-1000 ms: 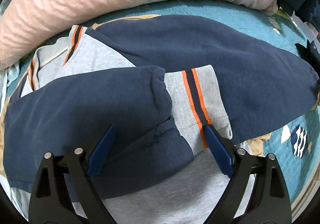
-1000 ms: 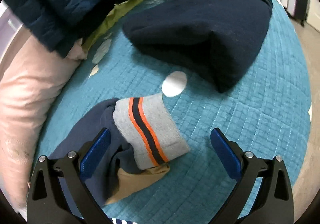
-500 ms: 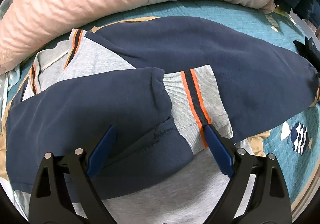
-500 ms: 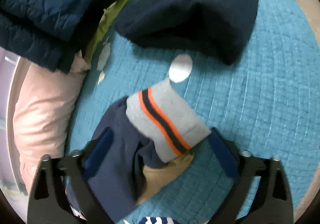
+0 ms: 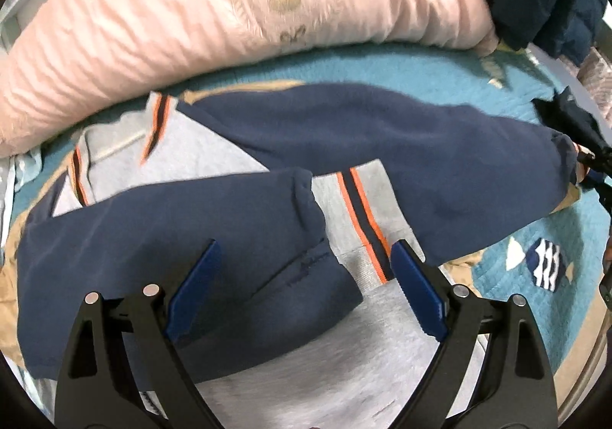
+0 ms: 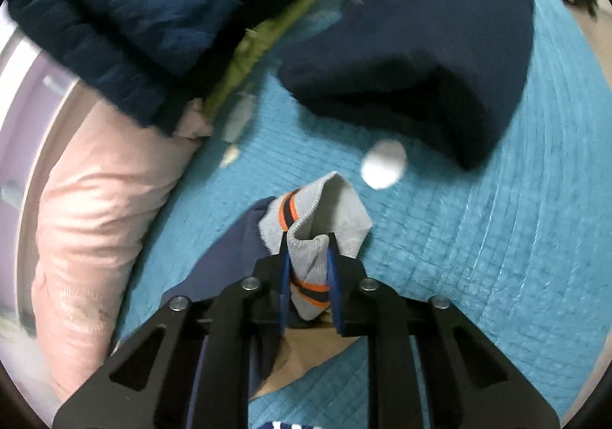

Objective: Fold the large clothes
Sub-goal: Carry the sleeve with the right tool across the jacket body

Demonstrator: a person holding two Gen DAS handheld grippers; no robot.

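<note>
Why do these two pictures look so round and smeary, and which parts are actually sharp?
Left wrist view: the fisheye lens bows the pink pillow into an arc and darkens the corners; the embroidery smears, the left gripper stays crisp. Right wrist view: the dark garment streaks with motion, while the right gripper, closing on the striped cuff, stays sharp.

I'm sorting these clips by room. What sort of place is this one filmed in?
Most likely a bedroom, with the folding done on a bed. A long pink pillow lies along the edge of a quilted teal bedspread, and clothes are spread on it: a navy and grey sweatshirt and a dark puffer jacket.
</note>
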